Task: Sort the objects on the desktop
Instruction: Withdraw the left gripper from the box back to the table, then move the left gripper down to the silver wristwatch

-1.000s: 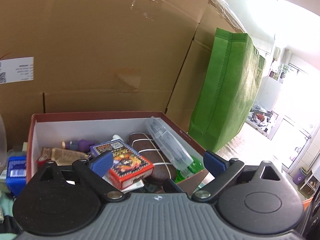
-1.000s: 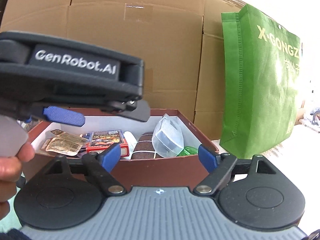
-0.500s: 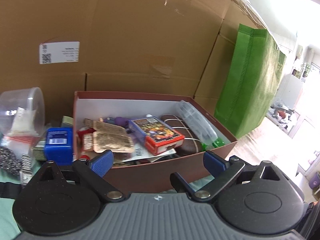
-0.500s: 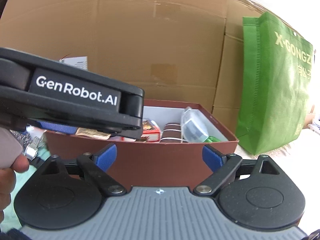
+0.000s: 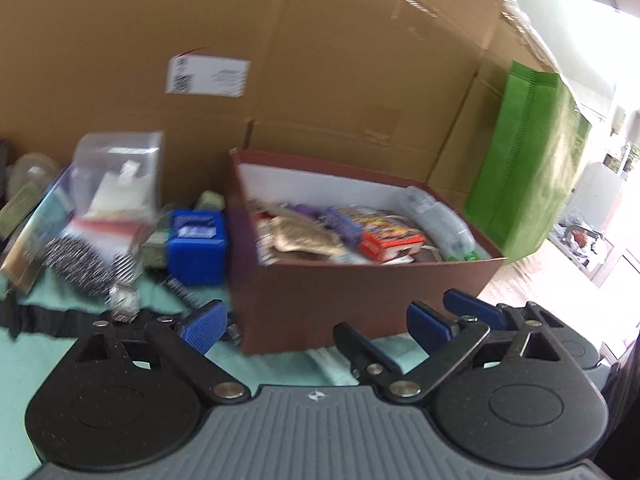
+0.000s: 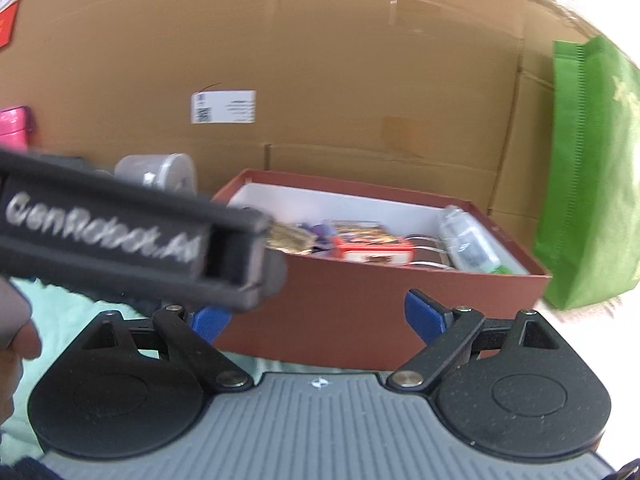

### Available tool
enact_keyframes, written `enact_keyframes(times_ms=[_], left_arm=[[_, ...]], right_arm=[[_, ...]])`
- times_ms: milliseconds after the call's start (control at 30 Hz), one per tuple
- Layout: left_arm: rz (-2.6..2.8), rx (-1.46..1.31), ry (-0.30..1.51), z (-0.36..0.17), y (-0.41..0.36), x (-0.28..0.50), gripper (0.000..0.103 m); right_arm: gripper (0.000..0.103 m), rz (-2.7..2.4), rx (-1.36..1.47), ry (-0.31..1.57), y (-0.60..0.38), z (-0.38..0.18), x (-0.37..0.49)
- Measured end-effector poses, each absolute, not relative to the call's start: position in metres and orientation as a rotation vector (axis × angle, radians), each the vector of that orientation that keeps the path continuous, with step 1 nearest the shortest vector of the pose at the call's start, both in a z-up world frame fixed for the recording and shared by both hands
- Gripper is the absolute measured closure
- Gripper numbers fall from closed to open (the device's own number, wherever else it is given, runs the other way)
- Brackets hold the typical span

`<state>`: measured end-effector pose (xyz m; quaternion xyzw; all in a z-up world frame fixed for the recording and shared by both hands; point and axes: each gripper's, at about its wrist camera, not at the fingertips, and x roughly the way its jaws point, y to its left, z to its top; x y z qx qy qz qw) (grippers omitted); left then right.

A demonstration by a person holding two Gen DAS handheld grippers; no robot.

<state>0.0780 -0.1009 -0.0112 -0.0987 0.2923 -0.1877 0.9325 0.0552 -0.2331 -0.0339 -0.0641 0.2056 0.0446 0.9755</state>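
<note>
Near: left gripper (image 5: pixel 314 326) and right gripper (image 6: pixel 318 318), jaws of both apart and empty. Beyond: brown box (image 5: pixel 360 292), already holding sorted items. Unsorted blue case (image 5: pixel 196 242) and hairbrush (image 5: pixel 80 266) lie on the surface far-left of the left jaws, the nearer hand; the brush runs left-to-right.

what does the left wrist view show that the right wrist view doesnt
Only the left wrist view shows the clutter beside the box: a blue box, a spiky roller brush and a clear bag, plus the right gripper low at right. Only the right wrist view shows the left gripper's body with its white lettering, a hand and a pink thing at far left. Both show the brown box full of items, the red card pack, the cardboard cartons, the green bag and the mint cloth.
</note>
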Motion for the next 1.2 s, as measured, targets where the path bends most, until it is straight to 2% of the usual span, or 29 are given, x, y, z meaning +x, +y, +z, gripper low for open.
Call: enact_keyframes(times_ms=[333, 633, 767, 1200], left_arm=[[-0.219, -0.274, 0.639, -0.036, -0.032, 0.072, 0.004], [-0.147, -0.330, 0.643, -0.043, 0.000, 0.081, 0.005], [-0.131, -0.364, 0.660, -0.050, 0.010, 0.086, 0.006], [-0.170, -0.391, 0.707, -0.058, 0.020, 0.108, 0.024]], right_arm=[[0.013, 0.284, -0.152, 0.456, -0.182, -0.045, 0.056], [0.015, 0.396, -0.158, 0.503, -0.147, -0.056, 0.062], [0.024, 0.422, -0.154, 0.529, -0.137, -0.061, 0.068], [0.036, 0.454, -0.172, 0.565, -0.115, -0.072, 0.090]])
